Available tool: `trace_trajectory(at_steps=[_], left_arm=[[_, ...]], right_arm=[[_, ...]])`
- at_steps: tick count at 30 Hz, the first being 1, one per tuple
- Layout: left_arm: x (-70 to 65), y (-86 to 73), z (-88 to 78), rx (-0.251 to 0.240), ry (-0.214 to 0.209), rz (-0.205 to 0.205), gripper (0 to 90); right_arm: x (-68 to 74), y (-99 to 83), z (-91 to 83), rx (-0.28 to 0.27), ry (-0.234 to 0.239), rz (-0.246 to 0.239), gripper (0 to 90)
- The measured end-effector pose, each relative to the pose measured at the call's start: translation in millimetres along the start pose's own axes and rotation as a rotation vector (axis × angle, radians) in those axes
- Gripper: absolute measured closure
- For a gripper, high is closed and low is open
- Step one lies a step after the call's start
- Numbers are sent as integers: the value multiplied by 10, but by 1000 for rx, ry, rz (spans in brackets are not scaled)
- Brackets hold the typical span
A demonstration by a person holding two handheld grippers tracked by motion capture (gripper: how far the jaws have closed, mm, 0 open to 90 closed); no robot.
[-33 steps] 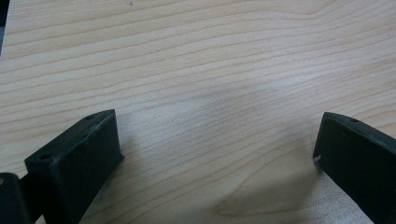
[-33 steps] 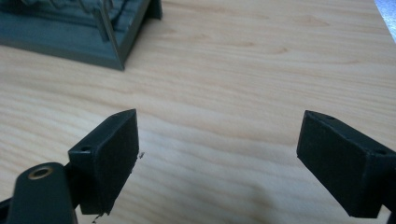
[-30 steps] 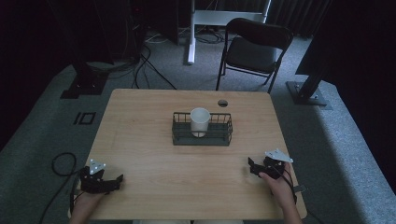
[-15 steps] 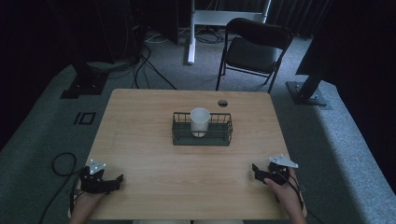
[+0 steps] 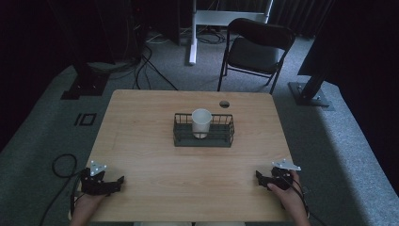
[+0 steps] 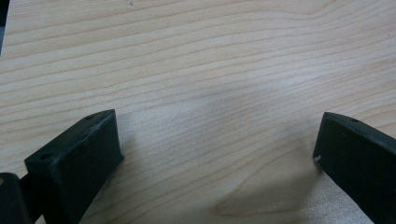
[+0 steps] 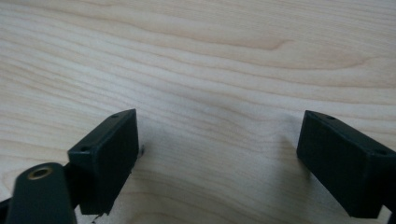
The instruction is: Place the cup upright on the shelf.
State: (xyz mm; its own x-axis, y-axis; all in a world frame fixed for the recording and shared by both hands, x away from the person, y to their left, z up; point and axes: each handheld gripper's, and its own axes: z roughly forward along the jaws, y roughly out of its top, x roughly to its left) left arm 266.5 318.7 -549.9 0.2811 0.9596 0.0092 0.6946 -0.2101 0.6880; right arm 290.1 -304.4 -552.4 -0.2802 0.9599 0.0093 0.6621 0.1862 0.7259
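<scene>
A white cup (image 5: 201,122) stands upright inside a black wire basket (image 5: 226,136) at the middle of the wooden table (image 5: 150,117). My left gripper (image 5: 117,181) rests on the table's near left corner, held by a hand. Its jaws stand wide apart over bare wood, gripper (image 6: 217,140) open with nothing between. My right gripper (image 5: 259,176) lies at the near right edge, also in a hand. It too is open (image 7: 217,140), only wood grain between its jaws. Both are far from the basket.
A small dark round hole (image 5: 224,104) sits in the table behind the basket. Beyond the table stand a black folding chair (image 5: 256,49), a white desk leg (image 5: 192,33) and dark stands with cables on grey carpet.
My right gripper has drawn back toward the near right edge of the table and settled lower. The left gripper, cup and basket have stayed put.
</scene>
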Motion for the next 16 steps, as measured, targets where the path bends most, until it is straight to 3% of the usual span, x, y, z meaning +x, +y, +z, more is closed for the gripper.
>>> trace_trajectory(at_steps=[16], left_arm=[[0, 0, 0, 0, 0, 0, 9]], right_arm=[[-5, 2, 6, 3, 2, 1, 114]])
